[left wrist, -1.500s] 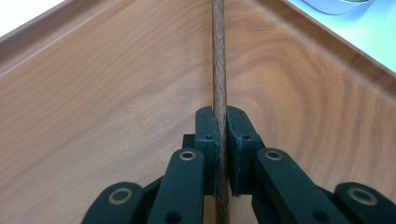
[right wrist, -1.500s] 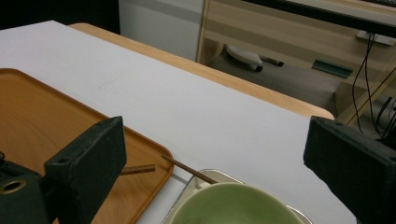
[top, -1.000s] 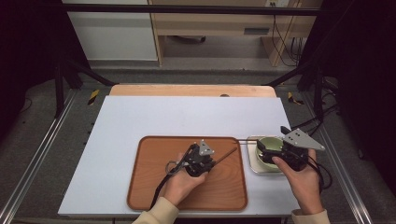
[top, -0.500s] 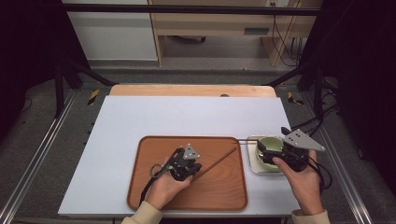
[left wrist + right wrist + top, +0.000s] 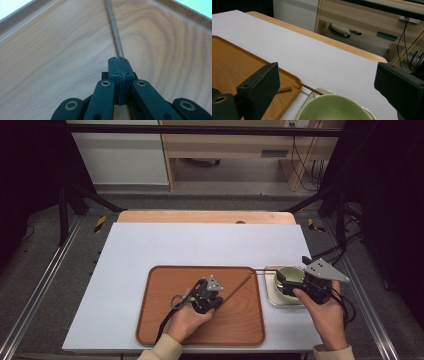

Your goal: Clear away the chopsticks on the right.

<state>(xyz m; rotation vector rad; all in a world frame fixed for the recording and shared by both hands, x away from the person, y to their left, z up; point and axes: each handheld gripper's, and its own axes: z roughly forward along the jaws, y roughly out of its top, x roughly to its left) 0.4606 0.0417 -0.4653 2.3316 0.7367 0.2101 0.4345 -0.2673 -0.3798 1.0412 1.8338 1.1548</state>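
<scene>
Since the earlier frame the left gripper [image 5: 214, 296] has shifted slightly at lower centre, fingers pinching the chopstick [image 5: 115, 35] on the tray [image 5: 160, 320]; right gripper [image 5: 285, 281] fingers spread around the half-cut-off bowl [image 5: 334, 108].

— What did the person's gear look like?
— Cream sleeves at both wrists. The left gripper [image 5: 206, 296] was black, with brass-ringed pivots (seen close up) and a looping black cable. The right gripper [image 5: 300, 281] was black too, topped by a grey three-cornered plate.

Wood-grain tray [image 5: 150, 320], smooth; glossy green bowl [image 5: 334, 107]; matt black jaws.
</scene>
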